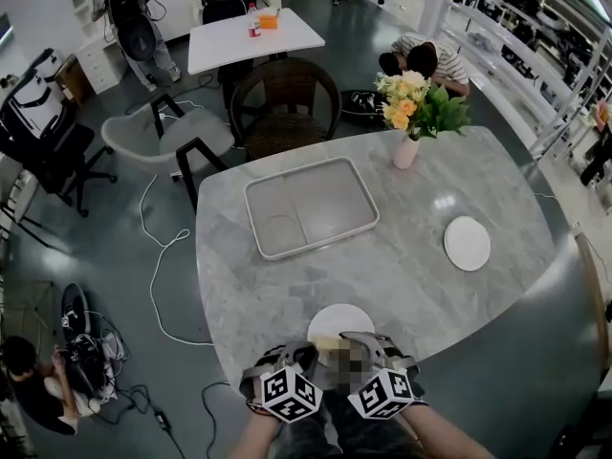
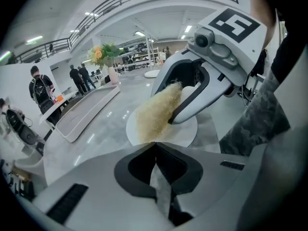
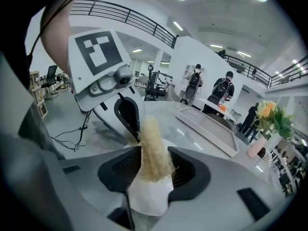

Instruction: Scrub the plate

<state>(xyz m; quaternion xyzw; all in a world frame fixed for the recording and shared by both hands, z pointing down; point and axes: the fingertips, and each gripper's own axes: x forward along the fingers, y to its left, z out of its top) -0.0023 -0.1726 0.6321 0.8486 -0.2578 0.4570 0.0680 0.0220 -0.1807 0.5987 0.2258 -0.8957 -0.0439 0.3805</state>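
A white plate (image 1: 342, 321) lies at the near edge of the marble table (image 1: 402, 266), right in front of me. My left gripper (image 1: 308, 355) is shut on the plate's near left rim; a white edge shows between its jaws (image 2: 157, 179). My right gripper (image 1: 354, 350) is shut on a fuzzy tan scrubber (image 3: 153, 148) with a white base. The scrubber (image 2: 155, 113) leans down onto the plate (image 2: 187, 131). Both grippers sit close together, jaws facing each other over the plate's near part, which they hide in the head view.
A shallow grey tray (image 1: 311, 207) lies at the table's middle back. A pink vase of flowers (image 1: 409, 122) stands at the back right and a second white plate (image 1: 467, 243) lies at the right. Chairs (image 1: 282, 103), floor cables and people are beyond the table.
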